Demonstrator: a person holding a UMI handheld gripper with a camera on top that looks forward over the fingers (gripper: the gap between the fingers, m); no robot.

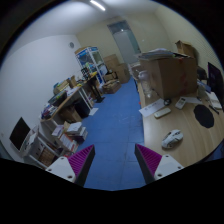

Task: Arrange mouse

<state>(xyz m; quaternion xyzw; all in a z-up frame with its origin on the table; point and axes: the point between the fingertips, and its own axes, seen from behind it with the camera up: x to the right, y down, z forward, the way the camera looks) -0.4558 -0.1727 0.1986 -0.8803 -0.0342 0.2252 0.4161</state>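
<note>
office/storeroom | blue carpet (112,125) | cluttered desks (70,100) | cardboard boxes (168,72)

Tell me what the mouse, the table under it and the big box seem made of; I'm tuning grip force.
Mouse: probably plastic, pale grey, smooth rounded shell. Table: looks like wood or wood-look laminate, light tan with a flat matte top. Box: cardboard, brown with open flaps. The gripper hangs open, short of the mouse, pink pads bare.
</note>
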